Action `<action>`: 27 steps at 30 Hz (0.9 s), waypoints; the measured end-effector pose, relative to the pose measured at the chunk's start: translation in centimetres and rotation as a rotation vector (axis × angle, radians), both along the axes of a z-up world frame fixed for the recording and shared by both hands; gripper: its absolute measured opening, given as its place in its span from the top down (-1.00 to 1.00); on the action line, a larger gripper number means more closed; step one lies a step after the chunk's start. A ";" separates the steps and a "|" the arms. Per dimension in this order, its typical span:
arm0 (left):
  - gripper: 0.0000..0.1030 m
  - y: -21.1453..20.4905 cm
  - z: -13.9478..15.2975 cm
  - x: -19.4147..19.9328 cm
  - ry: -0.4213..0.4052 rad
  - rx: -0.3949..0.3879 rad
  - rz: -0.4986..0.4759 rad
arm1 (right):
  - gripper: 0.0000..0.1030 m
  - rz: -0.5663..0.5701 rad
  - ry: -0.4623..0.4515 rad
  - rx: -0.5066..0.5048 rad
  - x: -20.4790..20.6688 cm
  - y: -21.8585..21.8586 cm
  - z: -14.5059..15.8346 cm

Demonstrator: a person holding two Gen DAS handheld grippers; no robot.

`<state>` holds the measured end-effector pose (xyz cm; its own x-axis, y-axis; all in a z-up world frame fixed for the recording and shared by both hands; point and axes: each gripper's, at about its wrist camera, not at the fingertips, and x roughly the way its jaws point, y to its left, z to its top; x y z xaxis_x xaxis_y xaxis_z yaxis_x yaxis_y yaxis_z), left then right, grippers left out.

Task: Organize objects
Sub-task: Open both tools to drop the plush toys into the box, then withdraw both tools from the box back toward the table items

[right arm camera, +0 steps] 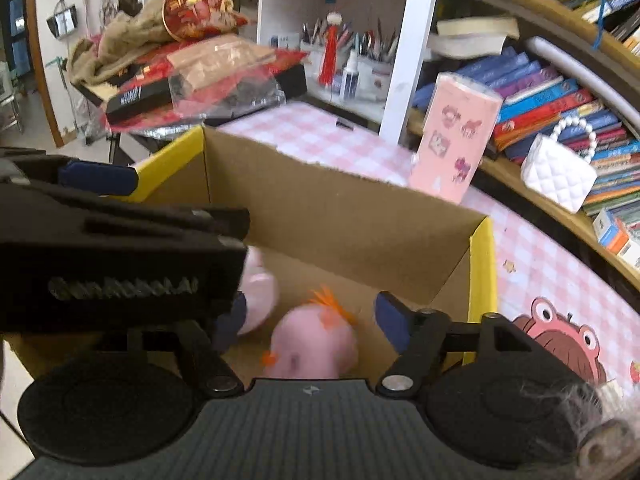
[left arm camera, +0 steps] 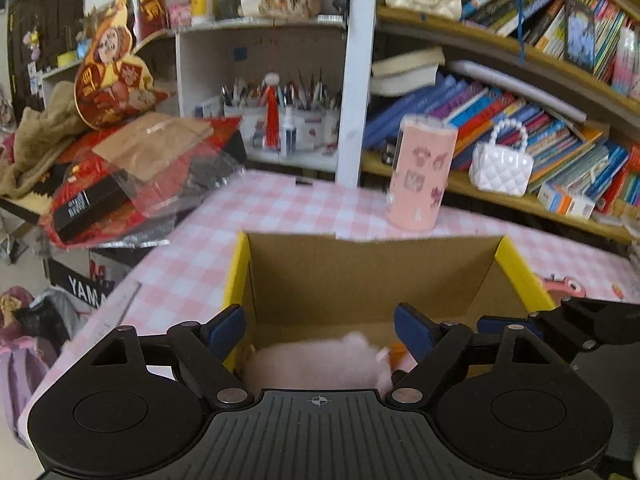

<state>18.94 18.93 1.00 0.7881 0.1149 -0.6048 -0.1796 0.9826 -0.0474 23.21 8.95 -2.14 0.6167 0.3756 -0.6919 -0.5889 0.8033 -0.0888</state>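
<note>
An open cardboard box with yellow outer sides (left arm camera: 360, 276) (right arm camera: 344, 232) stands on the pink checked table. A pink plush toy (left arm camera: 316, 364) lies on its floor, below my open left gripper (left arm camera: 320, 330). In the right wrist view a pink plush with orange tufts (right arm camera: 312, 340) lies on the box floor between the fingers of my open right gripper (right arm camera: 308, 320), and a second pink plush (right arm camera: 258, 292) lies left of it. The left gripper's body (right arm camera: 112, 256) crosses the left of that view. Neither gripper holds anything.
A pink cylinder with stickers (left arm camera: 422, 172) (right arm camera: 456, 148) stands behind the box. A white quilted handbag (left arm camera: 502, 164) (right arm camera: 560, 168) sits on the bookshelf at right. A pile of red packets and black boxes (left arm camera: 132, 184) lies at left. Pen cups (left arm camera: 288, 120) stand at the back.
</note>
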 end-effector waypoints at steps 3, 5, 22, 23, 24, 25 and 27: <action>-0.63 0.1 1.2 -1.2 -0.038 -0.005 0.002 | -0.47 -0.016 -0.042 0.027 -0.9 -0.5 0.5; -0.64 0.2 1.9 -2.2 -0.060 -0.012 0.010 | -0.47 -0.025 -0.060 0.058 -1.4 -0.9 1.1; -0.76 2.6 4.7 -13.6 -0.184 -0.047 0.136 | -0.65 -0.109 -0.234 0.200 -11.9 -4.4 6.8; -0.76 2.7 4.6 -14.3 -0.185 -0.047 0.142 | -0.65 -0.116 -0.233 0.198 -12.6 -4.5 6.8; -0.76 2.8 4.4 -14.9 -0.184 -0.048 0.147 | -0.65 -0.122 -0.231 0.194 -13.2 -4.6 6.6; -0.76 2.8 4.2 -15.5 -0.179 -0.049 0.151 | -0.65 -0.127 -0.226 0.186 -13.9 -4.6 6.4; -0.76 2.7 3.7 -16.6 -0.165 -0.047 0.152 | -0.65 -0.137 -0.211 0.167 -15.0 -4.6 5.9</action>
